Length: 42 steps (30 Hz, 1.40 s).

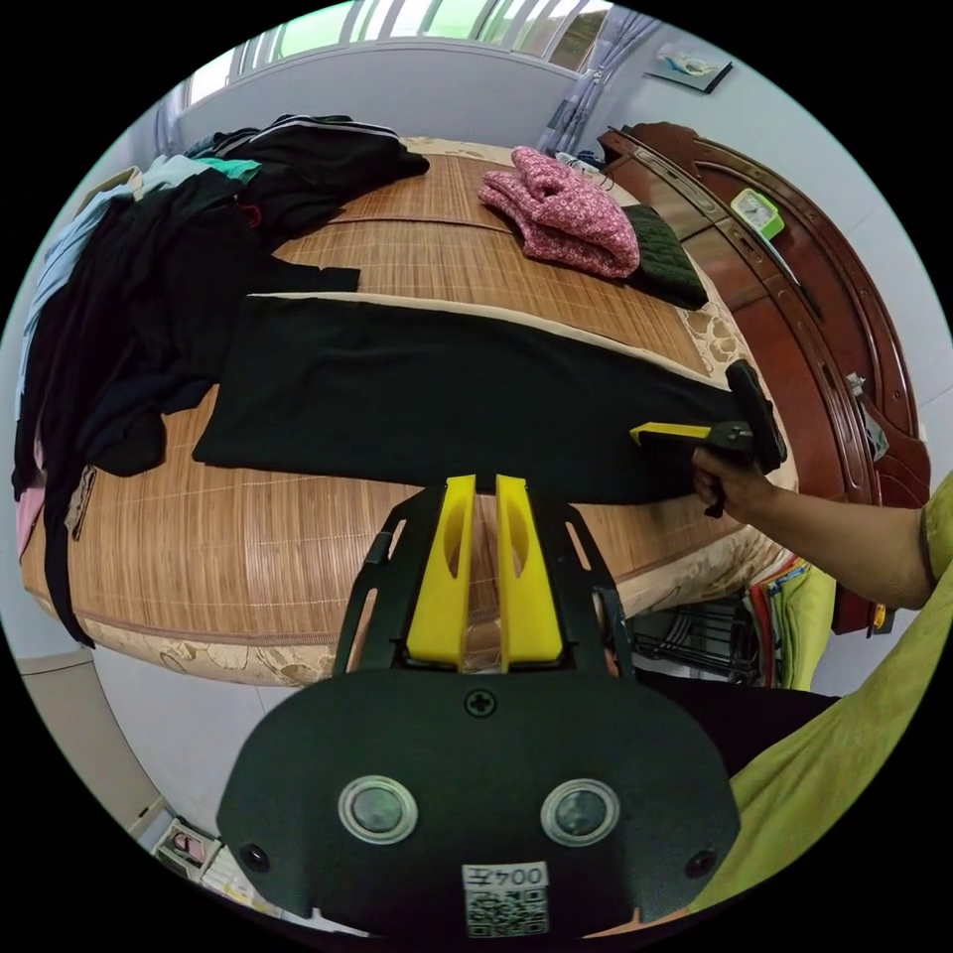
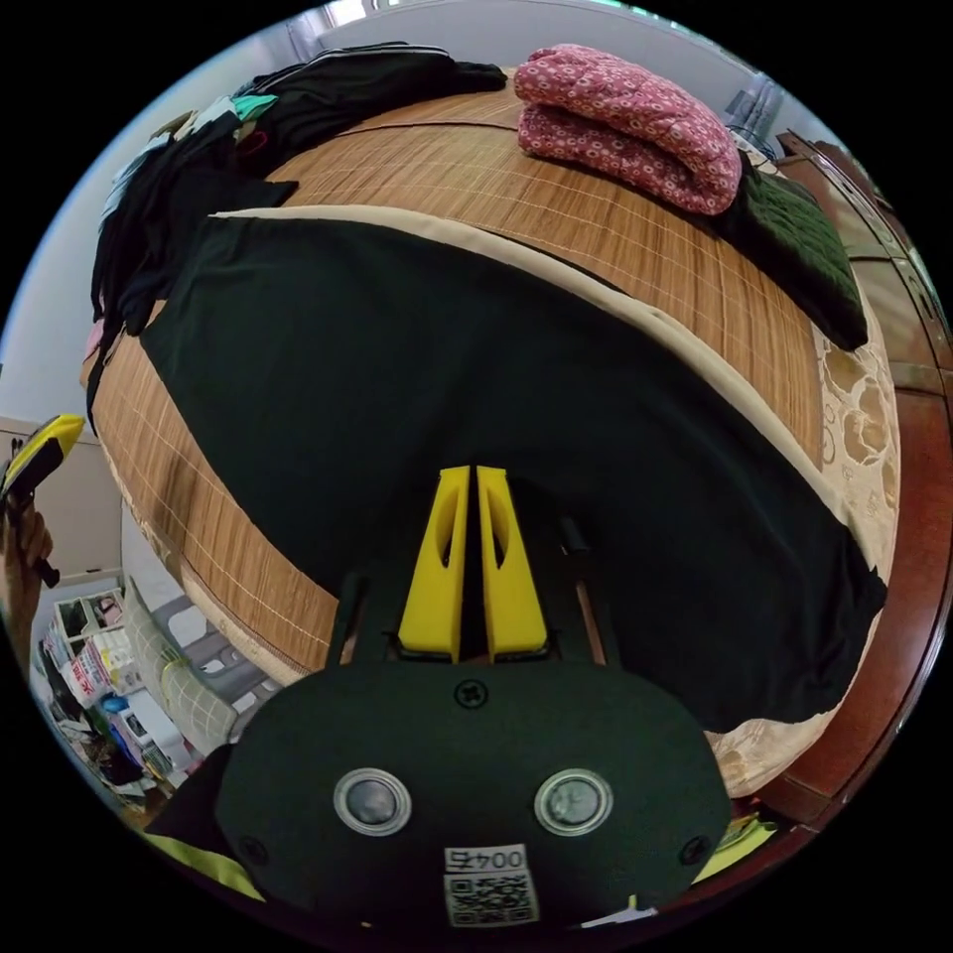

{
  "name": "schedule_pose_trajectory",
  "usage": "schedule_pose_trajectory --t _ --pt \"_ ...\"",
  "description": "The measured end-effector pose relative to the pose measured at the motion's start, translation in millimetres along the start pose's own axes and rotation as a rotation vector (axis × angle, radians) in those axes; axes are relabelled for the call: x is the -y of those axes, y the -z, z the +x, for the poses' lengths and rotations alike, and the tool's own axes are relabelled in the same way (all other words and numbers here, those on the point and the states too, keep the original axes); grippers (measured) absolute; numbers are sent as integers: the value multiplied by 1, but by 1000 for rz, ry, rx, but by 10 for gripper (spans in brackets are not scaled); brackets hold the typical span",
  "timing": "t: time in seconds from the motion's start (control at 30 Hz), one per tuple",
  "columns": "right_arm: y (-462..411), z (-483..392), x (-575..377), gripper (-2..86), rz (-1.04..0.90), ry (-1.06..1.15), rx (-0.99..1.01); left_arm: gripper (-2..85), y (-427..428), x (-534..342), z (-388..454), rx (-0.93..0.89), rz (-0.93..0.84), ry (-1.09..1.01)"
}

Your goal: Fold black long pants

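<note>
black long pants (image 1: pixel 437 397) flat on bamboo mat (image 1: pixel 248 556), no legible writing

Matt black cloth pants (image 1: pixel 437 397) are lying on a ribbed woven bamboo mat (image 1: pixel 248 556); glossy dark wood headboard (image 1: pixel 794 298) is shining.

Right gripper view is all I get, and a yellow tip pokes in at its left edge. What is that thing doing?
Observer: That is the left gripper. Its jaws are close together with nothing between them, above the woven bamboo mat.
Operator: Where on the cloth is my own gripper?
Observer: The right gripper, held by a hand, sits at the end of the black long pants nearest the dark wooden headboard.
Operator: Anything on that headboard?
Observer: A small green box, perhaps a clock, stands on its ledge.
</note>
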State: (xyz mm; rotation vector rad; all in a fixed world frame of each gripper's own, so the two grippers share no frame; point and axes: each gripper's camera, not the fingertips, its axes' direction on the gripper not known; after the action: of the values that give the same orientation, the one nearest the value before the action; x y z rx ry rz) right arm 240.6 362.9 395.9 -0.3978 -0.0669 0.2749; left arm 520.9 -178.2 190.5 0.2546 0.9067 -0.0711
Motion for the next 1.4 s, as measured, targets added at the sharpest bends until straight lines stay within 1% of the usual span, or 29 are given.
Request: schedule_pose_trajectory --t 0.1,0.2,0.3,0.33,0.4,0.53,0.67,0.73,0.8,0.9,1.0,1.07,1.1,1.17,1.27,1.4 --pt "7 -8 14 23 -14 28 17 16 2 10 -16 13 4 7" --pt "12 -19 26 45 -21 41 26 17 6 20 -32 29 6 9" --pt "2 -34 39 64 -104 79 8 18 5 31 -50 40 -5 6" --pt "-6 -37 44 67 -157 74 23 18 4 37 -57 49 -14 0" --pt "-9 -37 49 68 -161 44 23 21 1 46 -70 61 -29 -3" --pt "-9 -30 65 63 -205 1 105 31 -8 75 -109 92 -41 5" --pt "11 -34 75 62 -116 -19 244 51 -16 106 -154 122 -45 13" --pt "19 -42 77 64 -85 -12 279 64 -19 127 -190 116 -32 34" --pt "23 -52 77 65 -57 -16 302 69 -22 143 -218 117 -21 47" --pt "27 -75 83 63 7 -27 329 73 -28 171 -257 133 -6 9" --pt "29 -112 107 62 124 36 319 75 -37 193 -293 107 -3 -6" --pt "26 -149 146 65 197 104 328 76 -42 200 -311 71 6 -8" --pt "24 -159 158 67 206 121 330 78 -45 202 -321 61 4 -20" --pt "14 -198 211 72 225 179 339 78 -47 202 -334 33 17 -29" --pt "1 -244 273 72 216 234 326 79 -54 200 -352 8 22 -58" --pt "-9 -293 322 72 196 331 274 80 -70 204 -376 0 -9 -131"
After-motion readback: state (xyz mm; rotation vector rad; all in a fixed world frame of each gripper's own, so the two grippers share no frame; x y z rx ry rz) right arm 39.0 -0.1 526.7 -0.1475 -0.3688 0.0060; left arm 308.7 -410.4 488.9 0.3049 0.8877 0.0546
